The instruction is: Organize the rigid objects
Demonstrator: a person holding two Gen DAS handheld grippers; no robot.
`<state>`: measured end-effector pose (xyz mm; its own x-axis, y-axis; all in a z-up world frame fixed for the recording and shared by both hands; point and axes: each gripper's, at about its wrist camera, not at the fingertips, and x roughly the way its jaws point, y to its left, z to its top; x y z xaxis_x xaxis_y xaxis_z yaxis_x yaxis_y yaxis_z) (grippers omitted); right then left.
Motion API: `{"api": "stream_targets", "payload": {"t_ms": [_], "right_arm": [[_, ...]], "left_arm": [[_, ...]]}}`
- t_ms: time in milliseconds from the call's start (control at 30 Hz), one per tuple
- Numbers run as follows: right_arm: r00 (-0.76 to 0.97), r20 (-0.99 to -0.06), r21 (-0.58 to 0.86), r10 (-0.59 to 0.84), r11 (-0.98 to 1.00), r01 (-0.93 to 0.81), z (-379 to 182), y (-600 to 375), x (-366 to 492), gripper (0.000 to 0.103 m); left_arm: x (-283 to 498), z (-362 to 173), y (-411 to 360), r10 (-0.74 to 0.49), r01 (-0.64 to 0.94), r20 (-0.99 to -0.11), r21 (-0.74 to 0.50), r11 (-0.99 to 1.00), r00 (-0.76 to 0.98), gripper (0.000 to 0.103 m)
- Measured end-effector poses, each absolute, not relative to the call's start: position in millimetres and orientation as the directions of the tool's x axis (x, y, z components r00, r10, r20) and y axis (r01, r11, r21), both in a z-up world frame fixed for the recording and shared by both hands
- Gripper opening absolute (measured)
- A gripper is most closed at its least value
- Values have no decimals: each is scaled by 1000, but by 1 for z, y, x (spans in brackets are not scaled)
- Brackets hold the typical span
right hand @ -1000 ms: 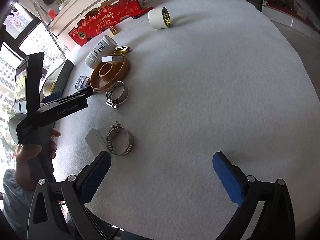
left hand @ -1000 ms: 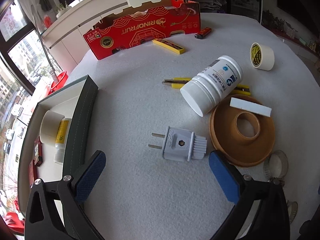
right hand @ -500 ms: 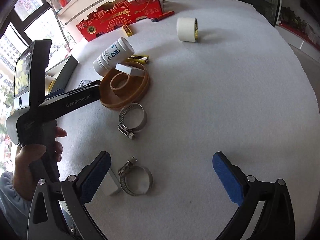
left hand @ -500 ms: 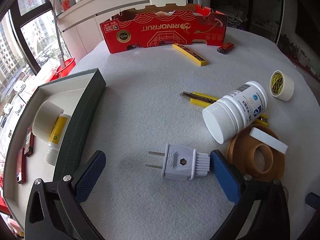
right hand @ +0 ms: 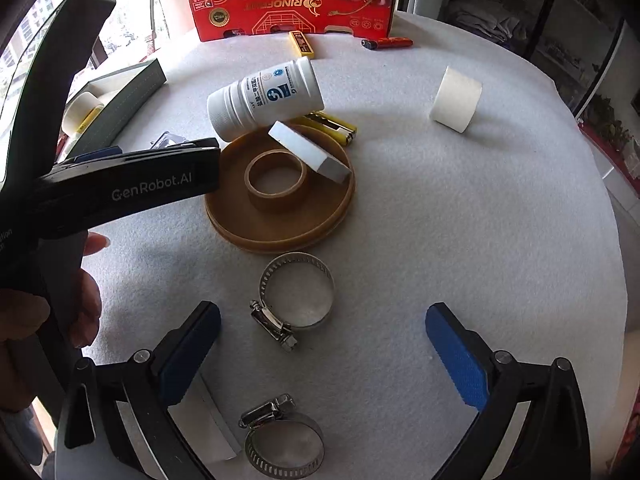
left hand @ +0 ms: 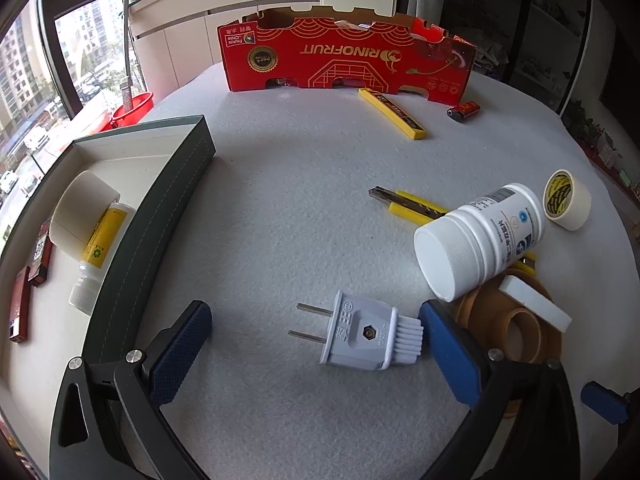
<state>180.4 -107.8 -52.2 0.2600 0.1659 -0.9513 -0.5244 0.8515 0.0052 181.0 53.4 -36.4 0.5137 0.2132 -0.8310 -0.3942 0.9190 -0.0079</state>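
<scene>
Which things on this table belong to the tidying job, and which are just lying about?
Job things:
- grey two-pin plug, between the open left gripper's fingers
- dark green tray already holding sorted items
- steel hose clamp ahead of the open right gripper
- white plastic bottle

Probably just lying about:
- red cardboard fruit box
- red bucket beyond the table

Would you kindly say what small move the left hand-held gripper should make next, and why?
Probably shift slightly right and lower, then close: the open left hand-held gripper has the grey two-pin plug lying off-centre, its ribbed end touching the right blue pad.
</scene>
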Motion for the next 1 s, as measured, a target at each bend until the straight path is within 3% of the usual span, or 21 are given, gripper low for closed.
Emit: {"api": "stream_targets", "payload": {"t_ms": [133,200,267,333,367,633,1000], "right_arm": [[238,-959,4,153,848,-529,-52,-103,183,102],[245,-956,5,164,840,-542,-46,-98,180,95],[249,-952,8,176,831,-557,-41,-97,176,70],[247,-952,10,180,826,-563,-38,-96,174,51],[244,-953,13,182,826,-564,-37,-96,173,41],[236,-948,59,213,846,-530,-28,-109,166,41],[250,-935,90,251,851,-518,-2,-122,144,41]], "left_arm": [[182,-36,52,217,-407,-843,-3,914,493,102],[182,-34,50,203,-392,-849,-5,920,488,96],[183,-30,44,183,-353,-850,-4,936,494,85],[183,-27,37,163,-319,-852,-5,948,497,65],[183,-25,34,156,-304,-855,-2,953,495,61],[155,-19,38,121,-336,-865,-57,940,486,62],[92,20,20,63,-310,-802,-156,938,594,62]]}}
